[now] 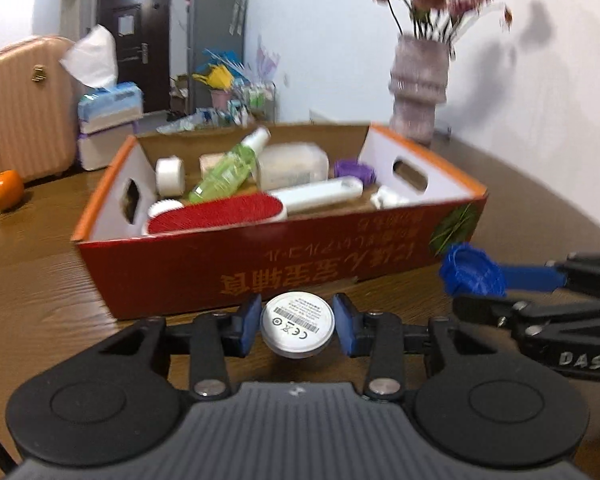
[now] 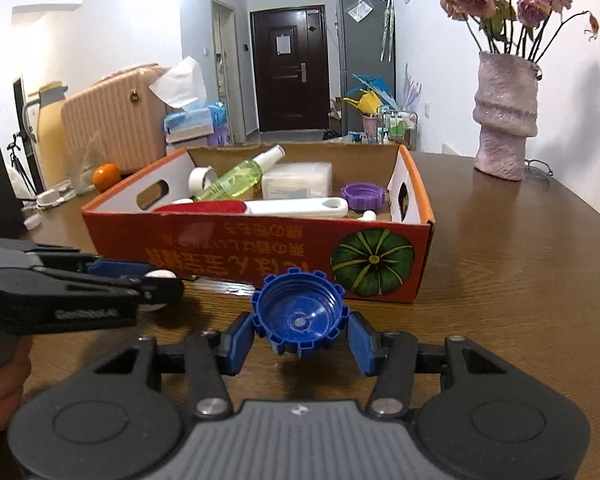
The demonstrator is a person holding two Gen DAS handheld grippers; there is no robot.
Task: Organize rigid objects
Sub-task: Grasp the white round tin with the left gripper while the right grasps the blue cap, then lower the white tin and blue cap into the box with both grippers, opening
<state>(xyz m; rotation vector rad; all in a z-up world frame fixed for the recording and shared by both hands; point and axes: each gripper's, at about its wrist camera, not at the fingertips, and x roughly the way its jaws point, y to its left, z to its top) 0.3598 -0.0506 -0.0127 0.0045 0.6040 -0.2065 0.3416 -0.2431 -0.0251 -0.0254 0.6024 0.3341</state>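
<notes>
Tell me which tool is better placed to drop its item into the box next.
Probably the right tool: its blue cap hangs just before the red box, facing open floor beside the purple cap. The left tool, holding a white disc, faces the crowded brush end.

box (image 2: 256, 256) wall blocks straight ahead; bare floor shows beside purple cap (image 2: 362, 196).

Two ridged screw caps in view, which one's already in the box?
The purple cap, lying at the box's right end. The blue cap is outside, clamped in the right gripper before the box.
</notes>
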